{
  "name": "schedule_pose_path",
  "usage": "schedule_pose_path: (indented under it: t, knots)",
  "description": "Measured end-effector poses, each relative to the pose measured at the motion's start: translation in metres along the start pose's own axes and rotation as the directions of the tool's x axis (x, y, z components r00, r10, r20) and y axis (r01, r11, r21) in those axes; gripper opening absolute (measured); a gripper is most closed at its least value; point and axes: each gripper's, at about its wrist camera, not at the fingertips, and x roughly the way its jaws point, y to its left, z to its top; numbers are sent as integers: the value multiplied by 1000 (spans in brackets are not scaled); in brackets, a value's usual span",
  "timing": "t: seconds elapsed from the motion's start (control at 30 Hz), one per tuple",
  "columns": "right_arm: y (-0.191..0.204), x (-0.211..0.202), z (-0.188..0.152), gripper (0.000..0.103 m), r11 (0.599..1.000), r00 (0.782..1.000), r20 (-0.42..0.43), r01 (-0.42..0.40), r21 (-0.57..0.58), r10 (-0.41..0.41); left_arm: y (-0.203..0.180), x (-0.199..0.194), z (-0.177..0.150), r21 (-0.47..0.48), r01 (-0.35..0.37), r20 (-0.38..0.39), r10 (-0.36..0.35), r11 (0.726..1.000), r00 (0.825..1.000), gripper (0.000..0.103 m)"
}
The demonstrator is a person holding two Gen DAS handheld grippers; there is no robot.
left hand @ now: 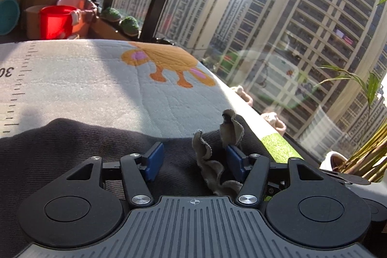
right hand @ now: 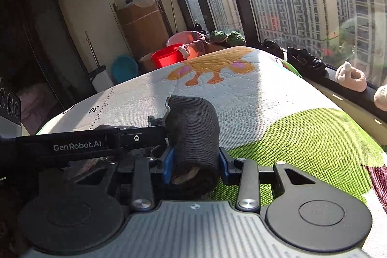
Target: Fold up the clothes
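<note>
Dark grey clothing is lying bunched on the near part of a printed mat, with its frilly edge sticking up. The right gripper is clamping a rolled part of it between its blue pads. The left gripper is sitting over the cloth with jaws spread, the frill just brushing its right pad. On the far left, a red bucket is standing beside a cardboard box; what the bucket is holding cannot be told. Slippers are resting on the right sill.
</note>
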Motion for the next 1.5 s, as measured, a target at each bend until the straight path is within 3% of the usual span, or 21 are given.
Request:
schedule_pose_path:
  t: [0.07, 0.2, 0.3, 0.43, 0.47, 0.57, 0.63, 0.7, 0.77, 0.8, 0.9, 0.97, 1.03, 1.2, 1.3, 1.4, 1.5]
  knots:
    - [23, -2, 0, 37, 985, 998, 18, 61, -160, -59, 7, -11, 5, -59, 24, 34, -23, 998, 999, 64]
    - [57, -4, -7, 37, 914, 989, 57, 150, -378, -139, 10, -24, 15, -123, 118, 64, -111, 985, 992, 62]
    - [70, -3, -11, 37, 871, 983, 79, 186, -455, -168, -2, -21, 18, -120, 181, 45, -177, 976, 983, 61]
    - [69, -6, -12, 38, 869, 984, 81, 179, -461, -160, -17, 7, 14, -92, 128, -33, -132, 987, 991, 49]
    - [67, -8, -11, 39, 878, 986, 76, 167, -448, -149, -15, 14, 12, -105, 114, -51, -120, 988, 991, 43]
    - [39, -18, 0, 46, 971, 999, 39, 44, -236, -35, -4, 20, 8, -147, 139, -56, -149, 979, 987, 44]
    - [15, -18, 4, 67, 998, 998, 23, -64, -15, 65, -2, 18, 7, -140, 133, -54, -142, 981, 988, 46]
    - [-4, -15, 7, 66, 975, 990, 26, -138, 175, 136, -2, 17, 7, -133, 129, -53, -137, 983, 989, 49]
    - [-14, -8, 8, 48, 961, 993, 27, -119, 251, 116, 0, 16, 6, -134, 127, -52, -135, 983, 989, 50]
    - [-12, -10, 6, 42, 968, 993, 21, -119, 222, 117, 1, 16, 6, -138, 127, -52, -135, 982, 989, 50]
    - [18, -18, 5, 40, 998, 998, 41, -51, -22, 52, 5, 4, 9, -154, 114, -27, -120, 981, 992, 54]
    - [46, -15, 0, 39, 979, 998, 58, 2, -206, 10, 7, -7, 14, -137, 103, -1, -104, 985, 995, 55]
    - [66, -18, -5, 39, 947, 997, 69, 40, -319, -19, 9, -16, 17, -119, 90, 19, -88, 989, 996, 55]
    - [88, -25, -19, 39, 895, 997, 64, 65, -441, -40, 15, -12, 12, -104, 50, -4, -51, 993, 999, 59]
    - [78, -35, -16, 45, 927, 999, 46, -1, -374, 19, 18, -12, 9, -78, 16, 1, -16, 997, 1000, 70]
    - [50, -50, -6, 56, 973, 985, 35, -163, -163, 171, 26, -15, 4, -61, -24, 9, 25, 998, 1000, 75]
    - [17, -53, -3, 60, 960, 963, 57, -266, 84, 262, 37, -20, 3, -95, -13, 9, 14, 995, 1000, 75]
